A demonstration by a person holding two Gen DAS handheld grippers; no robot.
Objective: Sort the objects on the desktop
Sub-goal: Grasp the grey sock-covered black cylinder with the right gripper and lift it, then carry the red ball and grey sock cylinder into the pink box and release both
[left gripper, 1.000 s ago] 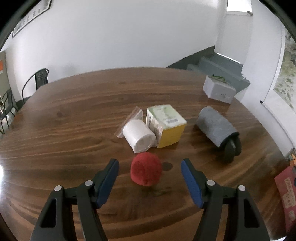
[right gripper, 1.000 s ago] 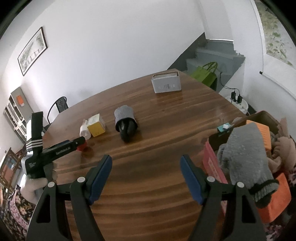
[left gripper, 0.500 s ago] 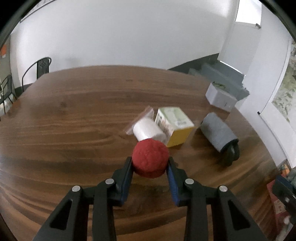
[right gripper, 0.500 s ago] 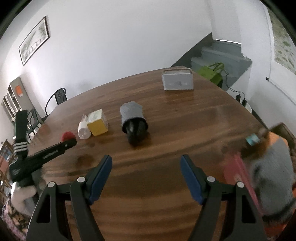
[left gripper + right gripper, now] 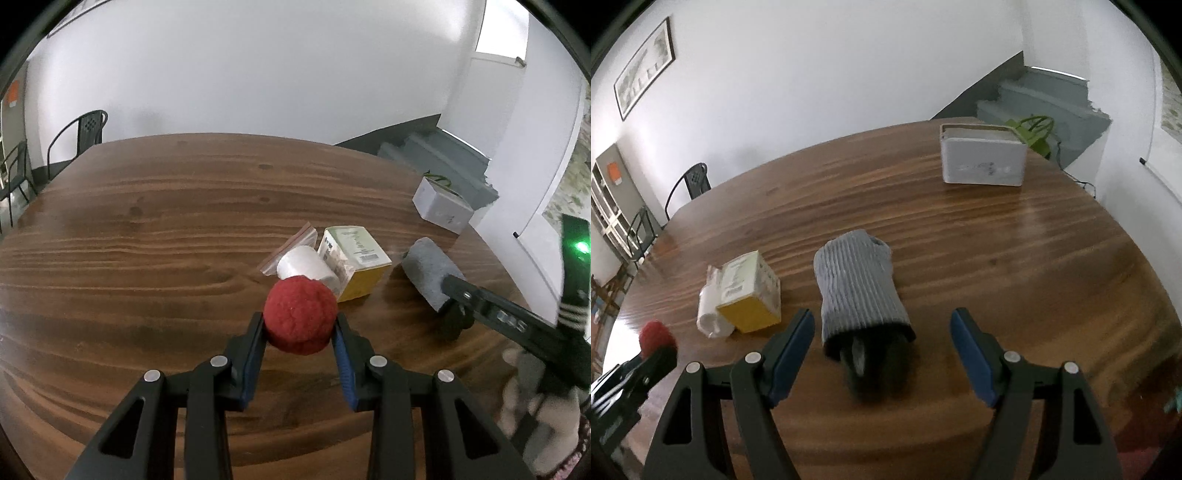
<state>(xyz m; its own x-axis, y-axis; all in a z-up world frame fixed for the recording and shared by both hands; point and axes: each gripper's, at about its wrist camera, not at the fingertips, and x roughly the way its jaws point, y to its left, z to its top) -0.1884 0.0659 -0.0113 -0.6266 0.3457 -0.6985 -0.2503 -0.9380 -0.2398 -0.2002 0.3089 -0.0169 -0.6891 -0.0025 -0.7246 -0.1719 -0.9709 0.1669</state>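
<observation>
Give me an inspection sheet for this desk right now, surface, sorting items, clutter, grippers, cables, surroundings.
Surface: wooden table, glossy, dark grain.
Job's things: red ball held off the table; white roll in a clear bag touching the yellow box; grey sleeve lying down with a dark object poking from its open end.
Clutter: white case near the far edge.
Grippers: left gripper shut on the red ball; right gripper open, fingers either side of the grey sleeve.
Cables: one by the wall beyond the table.
Surroundings: black chair, stairs, green bag, framed picture.
</observation>
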